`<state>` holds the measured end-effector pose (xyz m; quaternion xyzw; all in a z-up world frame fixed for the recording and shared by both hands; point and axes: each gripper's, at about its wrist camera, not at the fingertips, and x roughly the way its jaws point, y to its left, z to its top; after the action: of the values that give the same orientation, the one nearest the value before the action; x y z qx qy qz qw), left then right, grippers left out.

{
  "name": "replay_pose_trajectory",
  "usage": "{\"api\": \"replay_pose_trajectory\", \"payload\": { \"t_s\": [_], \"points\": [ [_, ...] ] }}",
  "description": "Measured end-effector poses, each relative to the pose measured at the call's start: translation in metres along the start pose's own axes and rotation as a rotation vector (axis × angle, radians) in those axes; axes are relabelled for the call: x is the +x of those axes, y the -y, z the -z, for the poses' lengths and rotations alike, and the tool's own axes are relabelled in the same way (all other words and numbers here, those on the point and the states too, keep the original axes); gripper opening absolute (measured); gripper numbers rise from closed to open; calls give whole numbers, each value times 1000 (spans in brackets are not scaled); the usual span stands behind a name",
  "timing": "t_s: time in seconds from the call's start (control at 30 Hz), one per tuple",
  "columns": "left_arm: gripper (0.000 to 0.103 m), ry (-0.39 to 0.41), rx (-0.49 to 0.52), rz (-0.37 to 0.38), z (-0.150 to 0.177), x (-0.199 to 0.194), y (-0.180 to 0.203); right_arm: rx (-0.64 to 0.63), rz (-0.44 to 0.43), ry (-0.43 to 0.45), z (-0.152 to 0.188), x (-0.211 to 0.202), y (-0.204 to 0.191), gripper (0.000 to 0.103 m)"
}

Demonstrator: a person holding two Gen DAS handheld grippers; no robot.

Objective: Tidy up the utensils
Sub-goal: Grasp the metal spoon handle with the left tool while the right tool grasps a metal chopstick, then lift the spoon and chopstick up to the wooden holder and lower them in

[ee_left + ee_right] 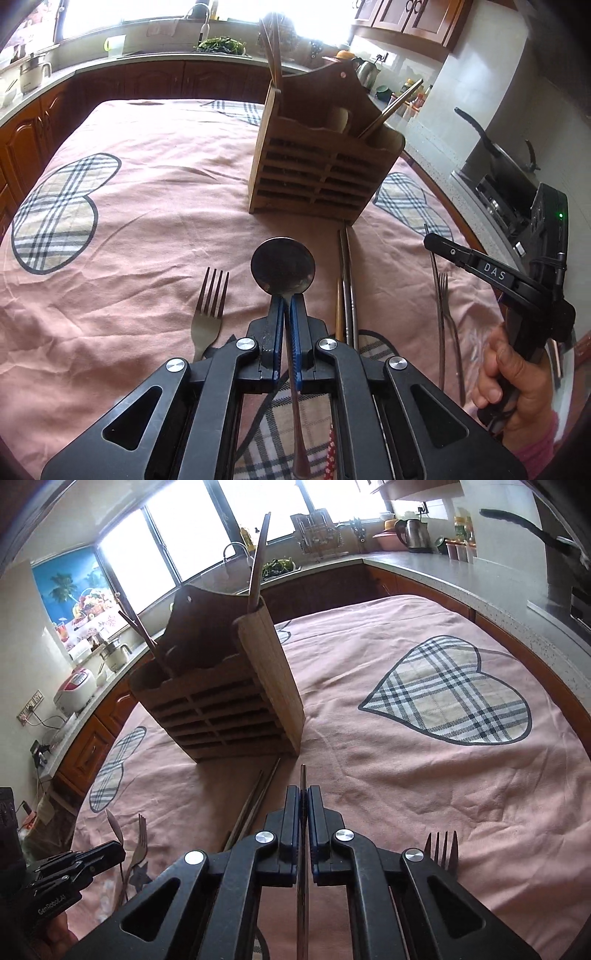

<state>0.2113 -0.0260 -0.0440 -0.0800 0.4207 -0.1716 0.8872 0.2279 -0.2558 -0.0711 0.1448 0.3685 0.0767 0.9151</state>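
A wooden slatted utensil holder (317, 162) stands on the pink tablecloth, with chopsticks sticking up from it; it also shows in the right wrist view (221, 701). My left gripper (287, 301) is shut on a metal spoon (282, 264), bowl forward, short of the holder. My right gripper (303, 794) is shut on a thin fork (303, 777), seen edge-on; in the left wrist view it (430, 240) holds that fork (437, 295) at the right. Another fork (210, 306) lies left of the spoon. Chopsticks (347, 280) lie in front of the holder.
The table carries a pink cloth (406, 775) with plaid hearts. One more fork (443, 849) lies by the right gripper. Kitchen counters (461, 572) with a kettle, a pan and a sink surround the table.
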Motion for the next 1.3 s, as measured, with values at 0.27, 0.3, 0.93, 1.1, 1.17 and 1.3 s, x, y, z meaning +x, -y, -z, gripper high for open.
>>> {"api": "replay_pose_trajectory", "payload": {
  "t_s": [0.27, 0.3, 0.93, 1.1, 1.17, 1.3],
  "points": [
    [2, 101, -17, 16, -6, -37, -4, -11, -43, 94, -8, -46, -12, 4],
    [0, 112, -20, 17, -6, -41, -3, -13, -46, 102, -9, -50, -14, 4],
    [39, -51, 62, -39, -8, 27, 11, -18, -92, 165, -11, -79, -22, 4],
    [39, -142, 128, -100, -15, 76, 25, -2, -95, 159, -12, -76, -16, 4],
    [36, -160, 159, -109, -16, 90, 31, 3, -94, 157, -12, -74, -14, 4],
    [4, -176, 210, -133, -14, 107, 38, 11, -93, 152, -14, -72, -10, 4]
  ]
}}
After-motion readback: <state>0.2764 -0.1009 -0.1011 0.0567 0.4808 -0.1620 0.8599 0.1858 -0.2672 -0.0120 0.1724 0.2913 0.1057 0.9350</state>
